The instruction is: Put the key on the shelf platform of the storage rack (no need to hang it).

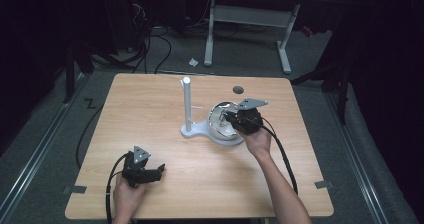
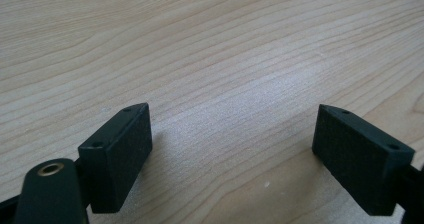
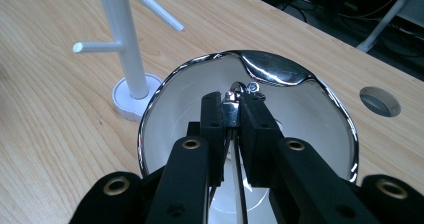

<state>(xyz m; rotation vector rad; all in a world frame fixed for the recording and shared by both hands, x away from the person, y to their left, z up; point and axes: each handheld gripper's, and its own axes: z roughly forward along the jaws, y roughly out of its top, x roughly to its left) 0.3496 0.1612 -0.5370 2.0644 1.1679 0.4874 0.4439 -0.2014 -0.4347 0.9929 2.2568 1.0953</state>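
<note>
While clamping a metal clasp (image 3: 231, 106), right hand-held gripper (image 3: 232, 115) over white dish (image 3: 165, 119)

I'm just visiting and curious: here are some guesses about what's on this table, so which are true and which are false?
1. The right tongs are shut on a small shiny metal piece. True.
2. The left tongs grip a wooden block. False: they stand open with bare table between them.
3. The white stand lies flat on its side. False: its post is upright on a round base.
4. The right tongs are over a bowl with a mirror-bright rim. True.
5. The bowl sits at the table's far left corner. False: it is near the middle, just right of the white stand.
</note>
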